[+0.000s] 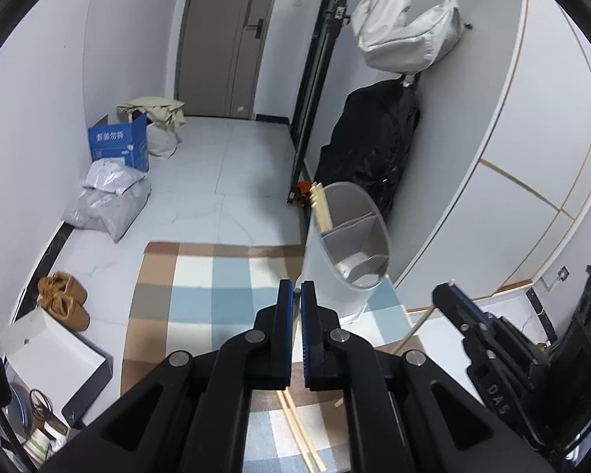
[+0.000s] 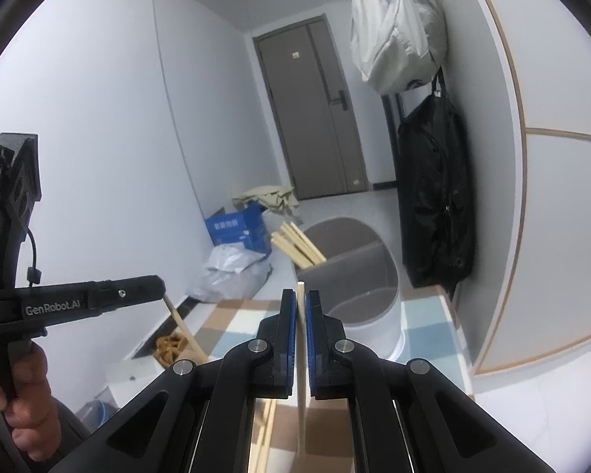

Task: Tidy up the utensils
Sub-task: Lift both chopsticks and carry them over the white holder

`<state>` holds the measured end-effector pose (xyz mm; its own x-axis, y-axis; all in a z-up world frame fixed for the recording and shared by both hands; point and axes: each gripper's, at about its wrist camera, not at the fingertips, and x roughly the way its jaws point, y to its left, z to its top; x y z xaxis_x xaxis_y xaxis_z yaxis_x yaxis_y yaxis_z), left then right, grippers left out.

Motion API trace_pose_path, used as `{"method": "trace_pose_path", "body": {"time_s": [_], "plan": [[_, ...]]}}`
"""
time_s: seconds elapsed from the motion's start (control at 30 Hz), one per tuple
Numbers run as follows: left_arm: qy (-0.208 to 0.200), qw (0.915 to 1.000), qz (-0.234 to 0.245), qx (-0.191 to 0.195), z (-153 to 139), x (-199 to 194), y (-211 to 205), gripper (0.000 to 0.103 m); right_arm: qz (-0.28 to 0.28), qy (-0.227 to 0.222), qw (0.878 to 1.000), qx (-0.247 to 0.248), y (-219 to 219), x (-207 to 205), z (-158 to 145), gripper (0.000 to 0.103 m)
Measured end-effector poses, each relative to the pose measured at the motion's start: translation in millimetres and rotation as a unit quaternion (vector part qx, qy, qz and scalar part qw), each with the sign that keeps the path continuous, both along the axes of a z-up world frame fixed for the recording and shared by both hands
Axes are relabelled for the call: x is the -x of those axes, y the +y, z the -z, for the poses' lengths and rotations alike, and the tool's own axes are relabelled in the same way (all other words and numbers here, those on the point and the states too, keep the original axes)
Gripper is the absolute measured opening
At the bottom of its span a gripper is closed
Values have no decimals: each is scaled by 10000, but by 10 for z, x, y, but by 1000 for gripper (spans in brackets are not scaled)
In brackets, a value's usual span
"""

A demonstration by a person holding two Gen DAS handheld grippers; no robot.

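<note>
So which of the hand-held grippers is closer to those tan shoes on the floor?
Left. The left hand-held gripper has the tan shoes down off its left side; the right hand-held gripper sits further right, with the left one between it and them.

Left gripper (image 1: 296, 289) hides most of its chopstick (image 1: 296, 327). Loose chopsticks (image 1: 301, 437) cut off by bottom edge. Holder (image 1: 348, 248) wall hides lower ends of stored chopsticks (image 1: 320, 207). Blue box (image 1: 118, 144) lettering too small to read.
</note>
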<state>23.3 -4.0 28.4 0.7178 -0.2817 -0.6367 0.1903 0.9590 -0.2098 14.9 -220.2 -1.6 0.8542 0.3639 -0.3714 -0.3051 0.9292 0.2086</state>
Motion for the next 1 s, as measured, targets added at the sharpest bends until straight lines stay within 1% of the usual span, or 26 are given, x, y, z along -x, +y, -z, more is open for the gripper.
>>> {"method": "trace_pose_path", "body": {"time_s": [0.27, 0.43, 0.63, 0.73, 0.87, 1.0], "plan": [[-73, 9996, 248, 82, -305, -31, -160, 0, 29, -83, 9999, -131, -136, -73, -202, 4], [-155, 9988, 406, 204, -519, -121, -281, 0, 2, -284, 9996, -15, -255, -178, -491, 4], [-317, 9975, 500, 376, -844, -342, -399, 0, -89, -552, 9984, -38, -392, -382, -957, 4], [-386, 9970, 502, 451, -976, -486, -423, 0, -174, -718, 9973, 46, -398, -523, -1166, 4], [-452, 9964, 437, 567, -1133, -705, -399, 0, -289, -870, 9957, 153, -383, -745, -1346, 4], [-455, 9961, 354, 671, -1202, -888, -360, 0, -400, -1004, 9939, 219, -331, -971, -1488, 4]]}}
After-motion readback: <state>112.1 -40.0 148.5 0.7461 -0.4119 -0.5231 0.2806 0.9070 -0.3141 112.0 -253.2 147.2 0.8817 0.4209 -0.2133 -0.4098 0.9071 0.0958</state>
